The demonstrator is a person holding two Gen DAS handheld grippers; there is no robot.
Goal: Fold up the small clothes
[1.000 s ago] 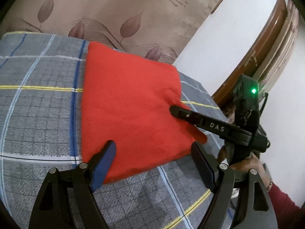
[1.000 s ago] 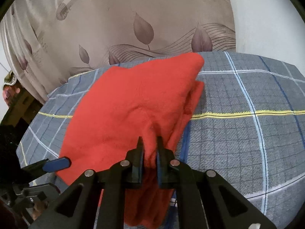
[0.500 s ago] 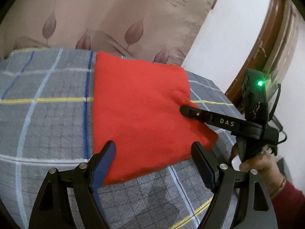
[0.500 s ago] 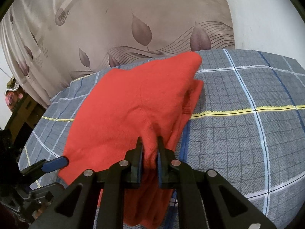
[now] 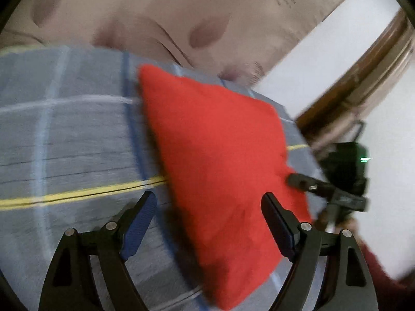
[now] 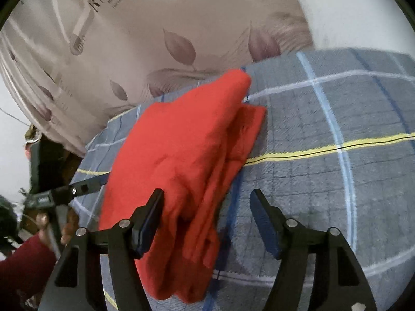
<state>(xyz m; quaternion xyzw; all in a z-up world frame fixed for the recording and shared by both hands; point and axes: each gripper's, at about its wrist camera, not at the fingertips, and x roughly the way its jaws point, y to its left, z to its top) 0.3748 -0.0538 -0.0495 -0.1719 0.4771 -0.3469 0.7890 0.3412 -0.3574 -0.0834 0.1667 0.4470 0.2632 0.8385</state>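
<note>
A folded red cloth (image 5: 220, 160) lies on the grey plaid blanket (image 5: 64, 134). It also shows in the right wrist view (image 6: 181, 160), with its layered edge toward the camera. My left gripper (image 5: 208, 212) is open just above the cloth's near edge. My right gripper (image 6: 207, 210) is open, its left finger over the cloth and its right finger over the blanket (image 6: 324, 181). The right gripper's fingers (image 5: 301, 181) show at the cloth's right edge in the left wrist view. The left gripper's fingers (image 6: 85, 186) show at the cloth's left edge in the right wrist view.
A beige curtain with leaf print (image 6: 155, 39) hangs behind the blanket. A white wall (image 5: 324, 59) and a brown wooden frame (image 5: 363, 77) stand to the right. The blanket's edge drops off near the right gripper's hand (image 5: 337, 220).
My right gripper has opened and let go of the red cloth. The left gripper has swung left and the view has blurred. The cloth has settled on the blanket.
</note>
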